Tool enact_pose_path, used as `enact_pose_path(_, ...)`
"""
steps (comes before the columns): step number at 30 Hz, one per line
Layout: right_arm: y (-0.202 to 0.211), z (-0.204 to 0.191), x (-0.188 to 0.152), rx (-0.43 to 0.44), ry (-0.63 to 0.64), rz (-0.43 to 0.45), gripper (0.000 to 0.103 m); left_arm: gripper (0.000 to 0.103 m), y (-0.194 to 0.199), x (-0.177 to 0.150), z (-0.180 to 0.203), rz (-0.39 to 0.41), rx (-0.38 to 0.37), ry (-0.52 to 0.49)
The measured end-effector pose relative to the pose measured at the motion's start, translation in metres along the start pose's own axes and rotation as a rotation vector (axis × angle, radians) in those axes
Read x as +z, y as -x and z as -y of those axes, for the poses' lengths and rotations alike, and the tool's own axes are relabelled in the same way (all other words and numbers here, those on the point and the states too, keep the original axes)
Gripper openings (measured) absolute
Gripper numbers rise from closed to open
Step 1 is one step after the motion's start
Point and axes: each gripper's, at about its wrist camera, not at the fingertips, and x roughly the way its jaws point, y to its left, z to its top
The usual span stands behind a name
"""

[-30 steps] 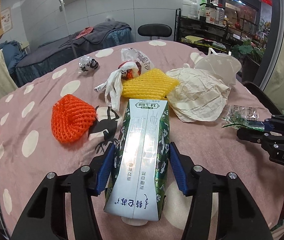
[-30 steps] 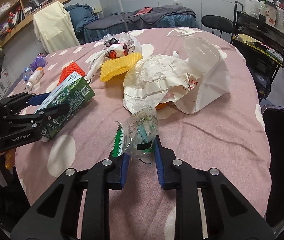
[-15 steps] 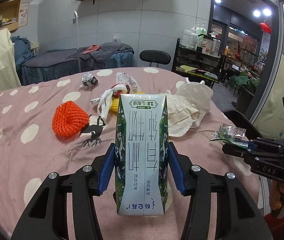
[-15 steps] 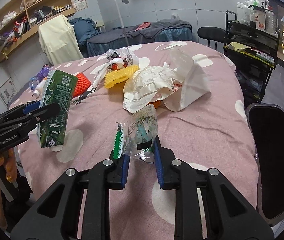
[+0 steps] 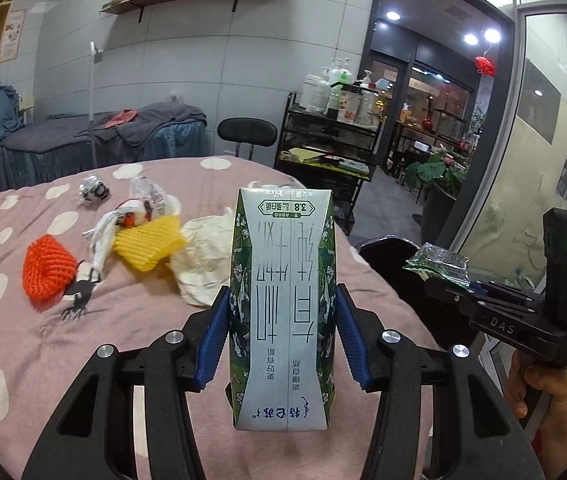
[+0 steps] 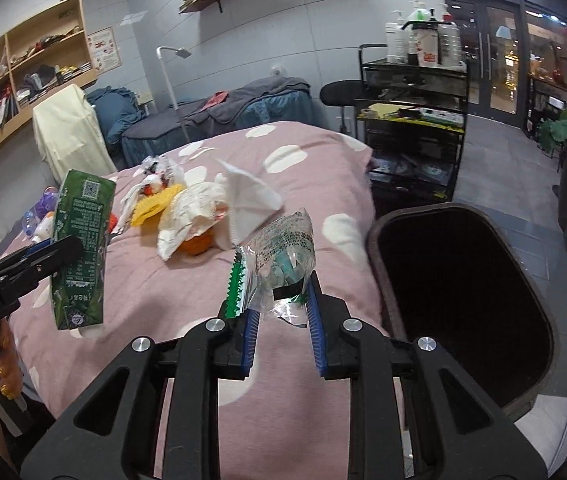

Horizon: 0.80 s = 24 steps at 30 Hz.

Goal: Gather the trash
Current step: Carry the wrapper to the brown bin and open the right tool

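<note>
Now the left gripper (image 5: 283, 344) is clamping one green milk carton (image 5: 283, 304) at frame centre, off the pink table (image 5: 23, 340). Meanwhile the right gripper (image 6: 281, 330) is pinching one clear wrapper (image 6: 281, 258) beside one black bin (image 6: 463, 312) at right. Upper left, one orange net (image 5: 45, 268), one yellow net (image 5: 147, 242) and one crumpled paper (image 5: 203, 264) are lying on the table.

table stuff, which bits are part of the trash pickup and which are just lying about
Job:
milk carton in left claw
plastic wrapper in right claw
orange net
yellow net
crumpled paper
black bin

Lying about:
bottles
cart
</note>
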Motion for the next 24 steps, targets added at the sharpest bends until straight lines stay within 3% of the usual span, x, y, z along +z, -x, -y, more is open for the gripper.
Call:
enact_pose_path(10, -0.029, 0.105, -0.003, -0.198, -0.164, -0.081, 0.023, 0.050, -0.039, 0.022, 0.062, -0.015, -0.151, -0.067)
enact_pose_path(20, -0.092, 0.157, -0.027, -0.257, -0.269, -0.250, 0.024, 0.050, -0.072, 0.036, 0.105, -0.061, -0.235, -0.120)
enact_pose_path(21, -0.095, 0.161, -0.030, -0.255, -0.282, -0.256, 0.029, 0.050, -0.075, 0.037, 0.108, -0.066, -0.241, -0.123)
enact_pose_path(23, -0.097, 0.164, -0.035, -0.259, -0.294, -0.258, 0.053, 0.050, -0.077, 0.038, 0.113, -0.072, -0.250, -0.129)
enact_pose_path(24, -0.097, 0.164, -0.036, -0.270, -0.294, -0.255, 0.075, 0.050, -0.080, 0.039, 0.116, -0.076, -0.254, -0.134)
